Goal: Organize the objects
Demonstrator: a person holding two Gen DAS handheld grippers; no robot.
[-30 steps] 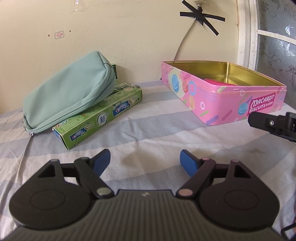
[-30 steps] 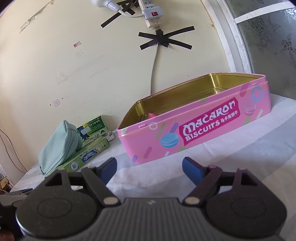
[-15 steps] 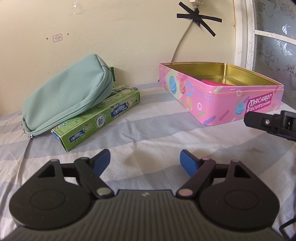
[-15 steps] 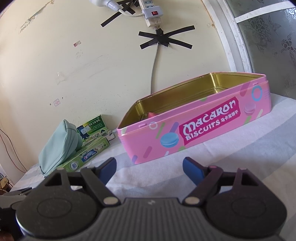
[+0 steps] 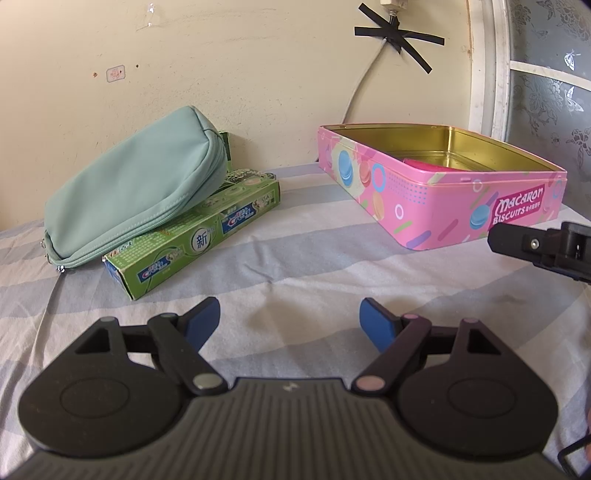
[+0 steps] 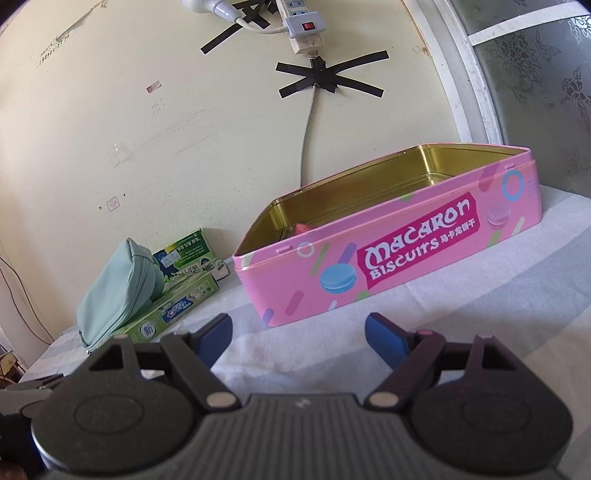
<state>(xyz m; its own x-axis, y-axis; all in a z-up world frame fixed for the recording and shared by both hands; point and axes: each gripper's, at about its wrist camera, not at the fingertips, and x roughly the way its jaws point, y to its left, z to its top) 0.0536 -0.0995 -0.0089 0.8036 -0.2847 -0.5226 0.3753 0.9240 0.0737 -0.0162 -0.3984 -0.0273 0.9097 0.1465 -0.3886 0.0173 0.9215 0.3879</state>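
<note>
An open pink macaron biscuit tin sits on the striped cloth, with a pink item inside it. A mint green pouch leans on a green toothpaste box to the left of the tin. My left gripper is open and empty, above the cloth in front of the box and the tin. My right gripper is open and empty, just in front of the tin; part of it shows at the right edge of the left wrist view.
A cream wall stands close behind the objects, with a power strip and a cable taped to it. A window frame is at the right. A second green box stands behind the pouch.
My left gripper has drifted slightly, so the scene sits a little lower and farther in view. The right gripper has barely moved. Both stay open.
</note>
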